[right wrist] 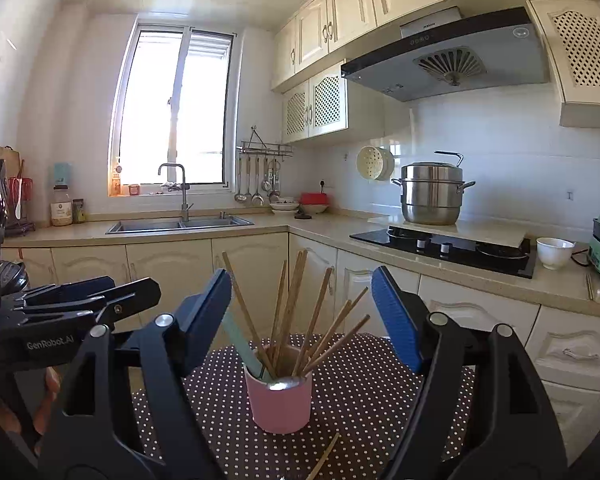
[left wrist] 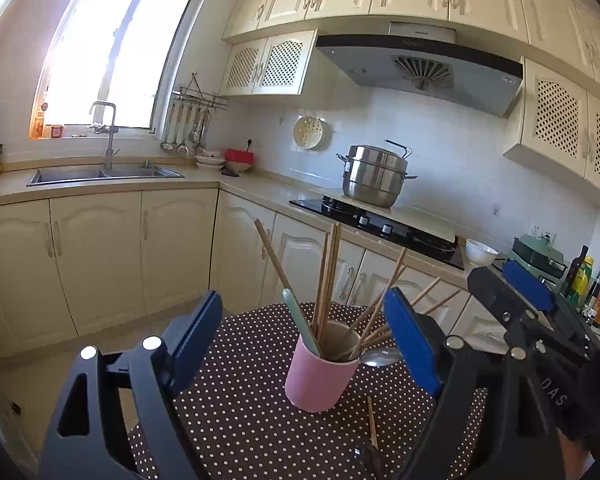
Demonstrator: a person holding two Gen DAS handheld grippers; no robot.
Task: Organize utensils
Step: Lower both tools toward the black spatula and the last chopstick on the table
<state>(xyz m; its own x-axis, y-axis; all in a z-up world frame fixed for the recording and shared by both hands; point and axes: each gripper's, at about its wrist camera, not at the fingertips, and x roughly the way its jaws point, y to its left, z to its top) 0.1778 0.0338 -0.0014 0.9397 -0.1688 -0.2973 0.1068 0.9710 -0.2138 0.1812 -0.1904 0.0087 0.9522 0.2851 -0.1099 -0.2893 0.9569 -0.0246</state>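
A pink cup stands on a small table with a brown polka-dot cloth. It holds several wooden chopsticks, a pale green handle and a metal spoon. One loose chopstick lies on the cloth in front of the cup. My left gripper is open and empty, just short of the cup. My right gripper is open and empty, facing the cup; it also shows in the left wrist view.
The table stands in a kitchen. Cream cabinets run behind it, with a sink, a black hob carrying a steel steamer pot, a white bowl and bottles on the counter. The left gripper body is at the left.
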